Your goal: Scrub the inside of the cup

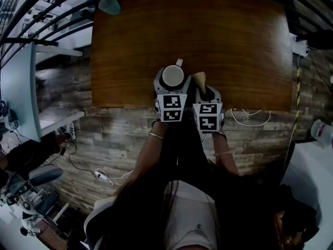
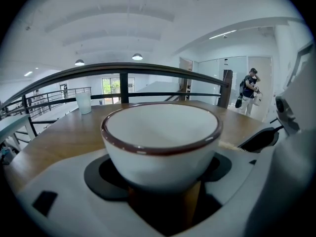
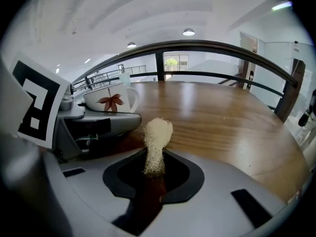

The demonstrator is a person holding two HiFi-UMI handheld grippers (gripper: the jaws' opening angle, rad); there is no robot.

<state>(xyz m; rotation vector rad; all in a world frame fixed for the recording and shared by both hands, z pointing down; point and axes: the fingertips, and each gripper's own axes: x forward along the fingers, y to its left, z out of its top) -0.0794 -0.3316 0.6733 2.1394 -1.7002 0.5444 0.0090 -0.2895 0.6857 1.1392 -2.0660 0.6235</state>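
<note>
Item under task: the cup [image 2: 160,137], white with a dark brown rim, upright on the wooden table [image 1: 234,46]. It sits between the jaws of the left gripper [image 1: 171,83]. Those jaws are spread wide, and their dark pads [image 2: 106,177] lie against the cup's two sides. The interior shows plain white. The outer wall carries a red leaf motif, and the handle points away from the gripper.

The right gripper [image 3: 153,177] is just beside the left one, on its right. Its jaws are drawn nearly together and pinch the lower end of a pale fibrous scrubber [image 3: 157,144]. The tuft stands up clear of the jaws, beside the cup and outside it.

A translucent tumbler [image 2: 83,102] stands well beyond the left gripper, to its left, at the far table corner. Its contents cannot be made out.
</note>
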